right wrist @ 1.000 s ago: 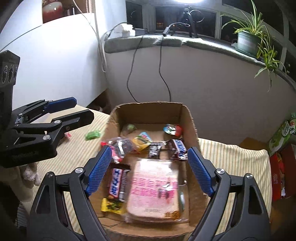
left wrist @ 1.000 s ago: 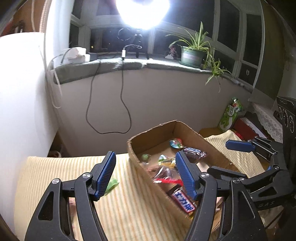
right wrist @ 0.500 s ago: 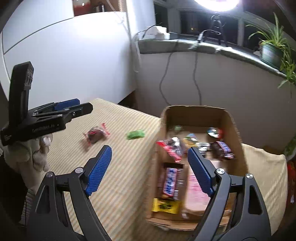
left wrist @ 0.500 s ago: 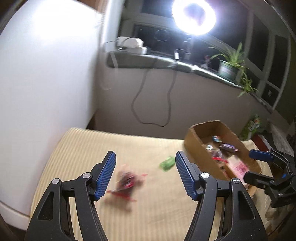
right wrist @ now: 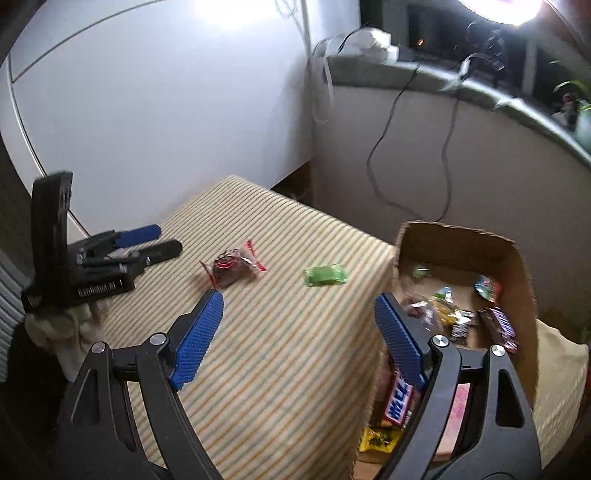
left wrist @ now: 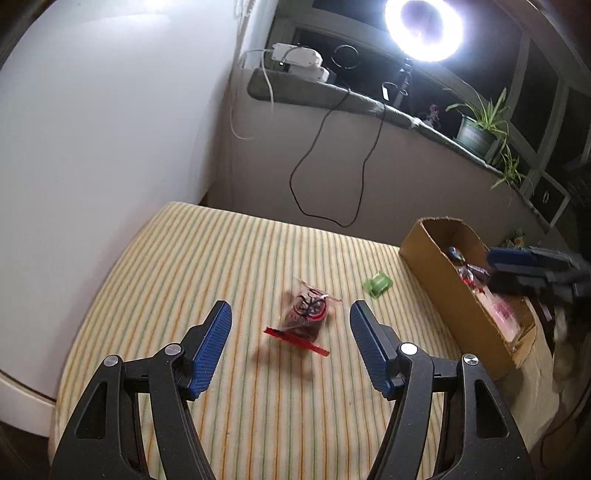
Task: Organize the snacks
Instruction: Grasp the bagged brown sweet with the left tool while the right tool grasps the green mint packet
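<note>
A clear packet with red ends and a dark snack inside lies on the striped cloth. Beside it, nearer the box, lies a small green sweet. The cardboard box at the right holds several wrapped snacks. My left gripper hangs open just short of the red packet, which shows between its blue pads. My right gripper is open with nothing in it, astride the box's left wall.
The striped yellow cloth covers the table up to a white wall at the left. A grey sill behind bears a ring light, a power strip, cables and a potted plant. A gloved hand holds the left gripper.
Both views have swung left, away from the box toward the open cloth. The left gripper has come down close to the red packet. Both stay open.
</note>
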The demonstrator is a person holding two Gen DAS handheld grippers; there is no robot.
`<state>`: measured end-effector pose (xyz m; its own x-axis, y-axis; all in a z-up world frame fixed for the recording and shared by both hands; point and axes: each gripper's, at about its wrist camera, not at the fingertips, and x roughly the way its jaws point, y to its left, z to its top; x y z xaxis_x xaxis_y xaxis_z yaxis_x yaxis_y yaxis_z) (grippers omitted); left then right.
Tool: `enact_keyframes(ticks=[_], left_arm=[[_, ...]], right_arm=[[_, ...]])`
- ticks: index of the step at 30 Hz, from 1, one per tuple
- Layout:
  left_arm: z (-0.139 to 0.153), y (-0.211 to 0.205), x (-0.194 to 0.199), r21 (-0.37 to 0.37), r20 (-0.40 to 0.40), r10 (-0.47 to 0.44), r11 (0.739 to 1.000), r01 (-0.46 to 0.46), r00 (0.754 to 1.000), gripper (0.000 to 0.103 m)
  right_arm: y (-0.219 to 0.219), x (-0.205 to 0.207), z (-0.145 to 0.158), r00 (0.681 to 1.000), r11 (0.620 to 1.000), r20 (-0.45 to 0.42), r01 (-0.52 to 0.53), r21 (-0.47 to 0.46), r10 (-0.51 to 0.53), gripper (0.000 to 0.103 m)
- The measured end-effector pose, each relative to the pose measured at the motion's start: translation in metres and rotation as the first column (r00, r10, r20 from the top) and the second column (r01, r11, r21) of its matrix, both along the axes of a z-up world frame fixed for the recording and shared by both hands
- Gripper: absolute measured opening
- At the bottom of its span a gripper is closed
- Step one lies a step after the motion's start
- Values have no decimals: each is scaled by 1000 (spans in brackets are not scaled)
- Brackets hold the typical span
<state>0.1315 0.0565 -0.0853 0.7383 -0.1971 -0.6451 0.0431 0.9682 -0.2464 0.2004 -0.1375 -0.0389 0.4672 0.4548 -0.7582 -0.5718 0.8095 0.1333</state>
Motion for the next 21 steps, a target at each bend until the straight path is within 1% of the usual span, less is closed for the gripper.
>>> enact_keyframes(ticks=[2, 4, 7, 8, 10, 12, 15, 17, 21], left_arm=[[-2, -1, 1, 0, 0, -12, 1000, 12, 1000, 65], [-5, -4, 5, -1, -2, -27, 1000, 27, 1000, 65], [-8, -7, 6, 8, -2, -46, 999, 46, 999, 65], [-9, -7, 7, 10, -2, -52, 999, 52, 999, 65], [-12, -6, 9, 9, -4, -61, 998, 61, 998, 64], [-15, -4, 11, 6, -10, -68, 998, 68, 998, 61], [-18, -5, 13, 13, -15, -81, 997, 81, 997, 61], [-19, -5, 15, 17, -15, -88, 996, 89, 996, 60], [-20, -5, 19, 24, -15, -101, 995, 102, 995, 60]], right_arm=[[2, 15, -3, 997, 999, -75, 21, 25, -19, 86], [6, 30, -9, 987, 998, -157, 42, 50, -34, 86], [14, 50, -26, 959, 992, -269, 106, 66, -84, 85], [16, 53, -31, 952, 990, -288, 126, 63, -103, 82], [20, 60, -42, 932, 983, -335, 168, 67, -137, 79], [23, 67, -55, 906, 971, -384, 226, 80, -180, 77], [27, 75, -73, 876, 953, -418, 295, 69, -241, 69], [28, 80, -83, 859, 941, -431, 334, 57, -278, 59], [31, 88, -95, 845, 921, -405, 389, 23, -347, 57]])
